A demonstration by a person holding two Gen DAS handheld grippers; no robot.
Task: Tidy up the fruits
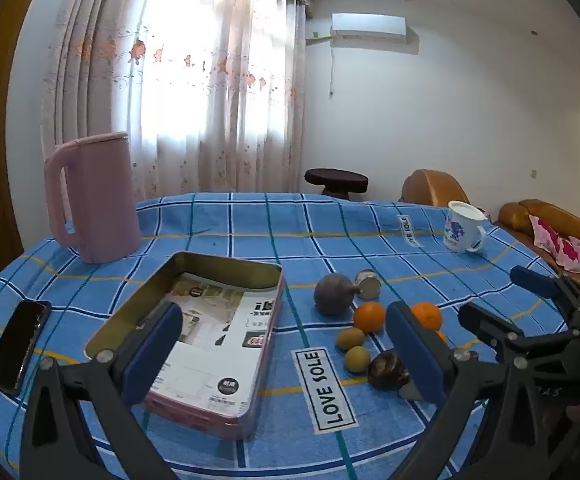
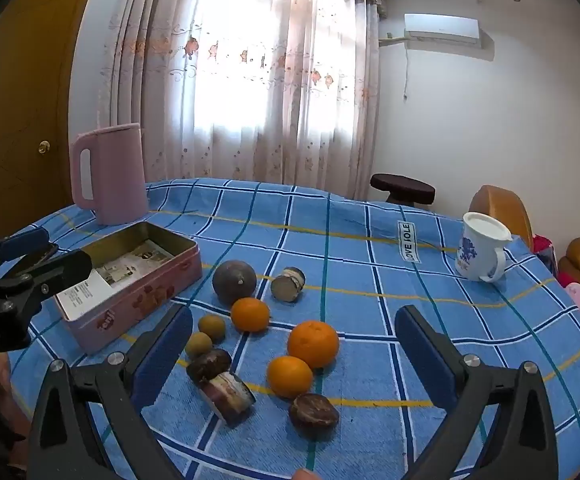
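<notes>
**Both grippers wide and empty, fruit loose beside the open tin**

Left gripper (image 1: 286, 354) and right gripper (image 2: 293, 354) both hover w/ jaws spread wide, nothing between the pads. Both tilt down toward the desk (image 2: 369, 240), prob. so each camera takes in the whole spread before a pick.

Fruit sits in a loose cluster near the desk's near edge, approx. mid-width, just right of the tin (image 2: 138, 284):
- three oranges: one (image 2: 250, 314) nearer the tin, a bigger one (image 2: 313, 343) and a third (image 2: 290, 376) touching it
- two small green-brown fruits (image 2: 212, 327), (image 2: 198, 344), side by side, near the tin's near corner
- a large dull purple round fruit (image 2: 234, 282) behind the first orange
- two dark brown wrinkled fruits (image 2: 209, 364), (image 2: 313, 410) closest to the near edge

Two small jars lie on their sides among them (image 2: 288, 284), (image 2: 230, 396); not fruit, so likely to be left out.

The tin is lidless, w/ only printed paper (image 1: 218, 332) in it. Its open top sits just beside the pile, so it's the obvious bin. Left gripper is over the tin, right over the fruit; judging by that, right picks and left steadies.

Pink kettle (image 2: 110, 176) stands at the far left corner, mug (image 2: 479, 248) toward the far right edge, phone (image 1: 18, 346) at the left edge. All well apart from the fruit. Nothing sorted yet.
</notes>
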